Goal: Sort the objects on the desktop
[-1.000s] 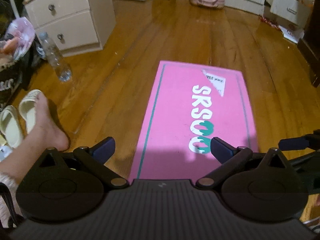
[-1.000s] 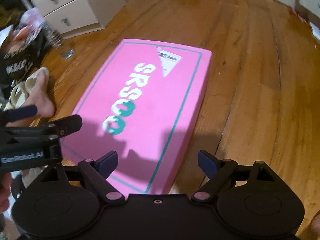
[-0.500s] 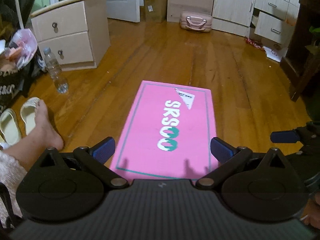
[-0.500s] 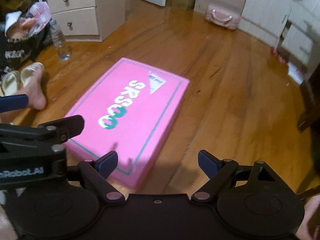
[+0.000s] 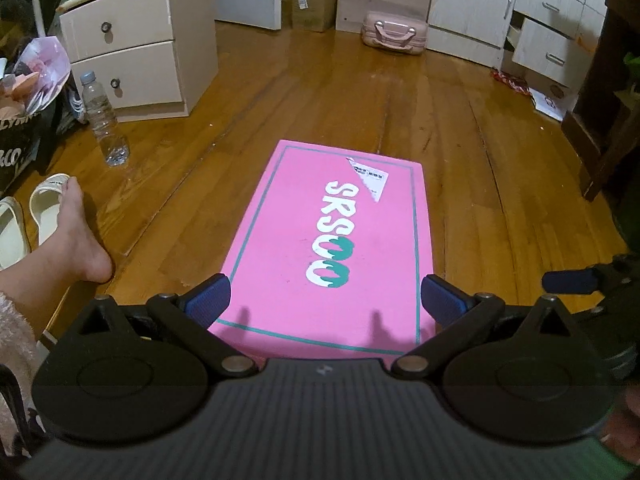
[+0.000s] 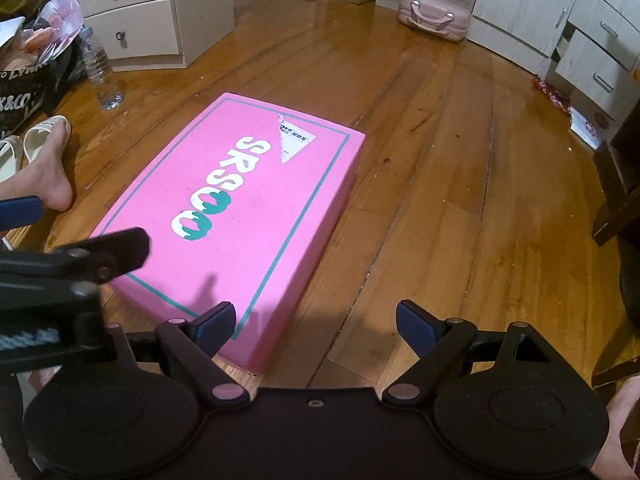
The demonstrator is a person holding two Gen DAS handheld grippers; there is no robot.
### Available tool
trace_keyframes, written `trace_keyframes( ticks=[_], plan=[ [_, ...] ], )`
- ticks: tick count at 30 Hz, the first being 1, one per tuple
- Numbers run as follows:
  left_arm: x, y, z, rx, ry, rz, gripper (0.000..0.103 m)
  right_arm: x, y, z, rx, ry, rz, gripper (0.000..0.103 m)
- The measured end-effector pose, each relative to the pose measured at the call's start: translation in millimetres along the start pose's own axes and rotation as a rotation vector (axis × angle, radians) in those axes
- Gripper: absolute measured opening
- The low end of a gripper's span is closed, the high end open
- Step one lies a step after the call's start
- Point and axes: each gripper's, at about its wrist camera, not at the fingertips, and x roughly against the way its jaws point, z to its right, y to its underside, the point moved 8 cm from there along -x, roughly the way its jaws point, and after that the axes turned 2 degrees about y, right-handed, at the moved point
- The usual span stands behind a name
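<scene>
A flat pink box [image 5: 340,240] with white "SRSOO" lettering and a torn label lies on the wooden floor [image 5: 360,92]. My left gripper [image 5: 326,300] hovers above its near end, open, with nothing between its blue pads. In the right wrist view the same pink box [image 6: 240,208] lies to the left and ahead. My right gripper [image 6: 314,326] hangs open over the box's near right corner and the floor beside it. The left gripper's finger [image 6: 104,252] juts in from the left there, and one right gripper finger [image 5: 572,280] shows at the right edge of the left wrist view.
A person's bare foot [image 5: 80,240] rests by pale sandals [image 5: 44,196] at the left. Beyond stand a plastic bottle [image 5: 102,120], a two-drawer cabinet [image 5: 136,44] and a stuffed black bag [image 5: 24,128]. A pink case [image 5: 394,34] and white drawers [image 5: 552,36] line the far wall; dark furniture [image 5: 608,92] stands right.
Both grippers have drawn back and up from the box, so it looks smaller and more of the room shows. Both stay open; the box has not moved.
</scene>
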Motion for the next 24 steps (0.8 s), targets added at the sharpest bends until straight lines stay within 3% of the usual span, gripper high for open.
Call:
trace_keyframes(
  ticks=[4, 24],
  plan=[
    [-2, 2, 3, 0.014, 0.033, -0.011, 0.103, 7, -1, -9, 0.053, 0.003, 0.027, 0.090],
    [-10, 8, 6, 0.061, 0.096, -0.058, 0.103, -10, 3, -11, 0.058, 0.008, -0.007, 0.090]
  ],
)
